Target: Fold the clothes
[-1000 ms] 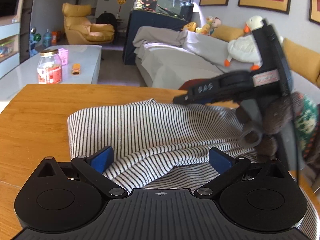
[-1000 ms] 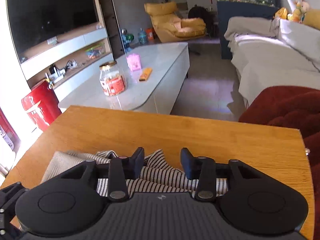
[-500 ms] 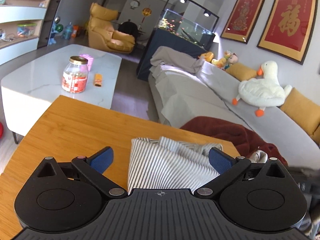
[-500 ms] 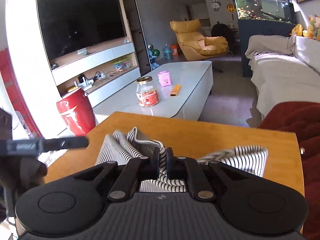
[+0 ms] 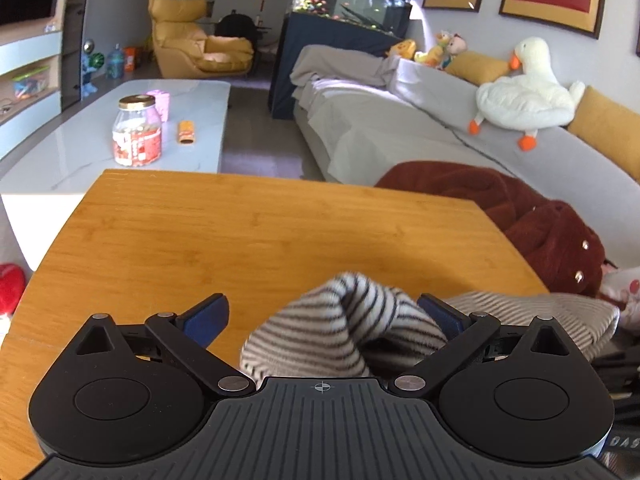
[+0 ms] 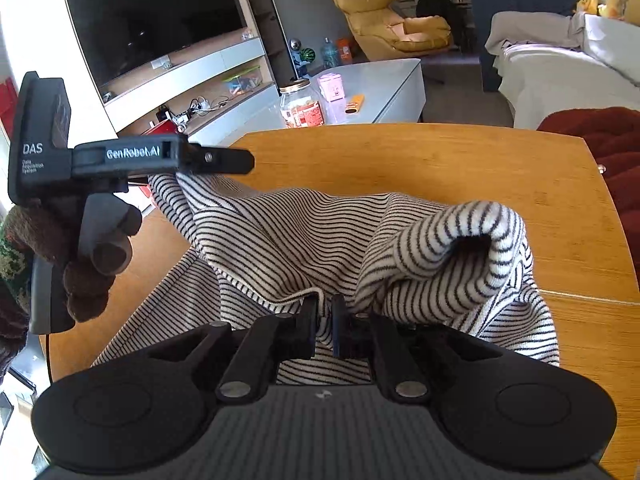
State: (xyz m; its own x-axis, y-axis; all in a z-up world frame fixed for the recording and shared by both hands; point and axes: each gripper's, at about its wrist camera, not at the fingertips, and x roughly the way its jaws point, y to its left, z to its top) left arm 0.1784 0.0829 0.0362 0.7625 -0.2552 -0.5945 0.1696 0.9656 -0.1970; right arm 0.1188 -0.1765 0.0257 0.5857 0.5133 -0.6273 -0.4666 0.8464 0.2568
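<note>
- Step in hand, by the look of it: mid-fold, w/ the striped top [image 6: 304, 236] lifted partly off the wooden table [image 6: 460, 160] and hanging between the two tools.
- Right gripper [image 6: 323, 330]: fingers nearly together, clamped on a hem of the top right at its tips; cloth bunches up just ahead of it, w/ a rolled cuff up and to its right.
- Left gripper [image 5: 322, 314]: in its own view the fingers stand wide apart, a hump of striped cloth rising between them, nearer the right-hand finger; nothing pinched there.
- Right wrist view shows the left tool off to the left, cloth draped under its tips; whether it bears on the fabric can't be told from that angle.
- Rest of the top lies on the table below and ahead of the right gripper.
- Next move prob. calls for the left gripper to close on an edge, then both to carry the cloth over level, so the fold lands flat w/o creases.
</note>
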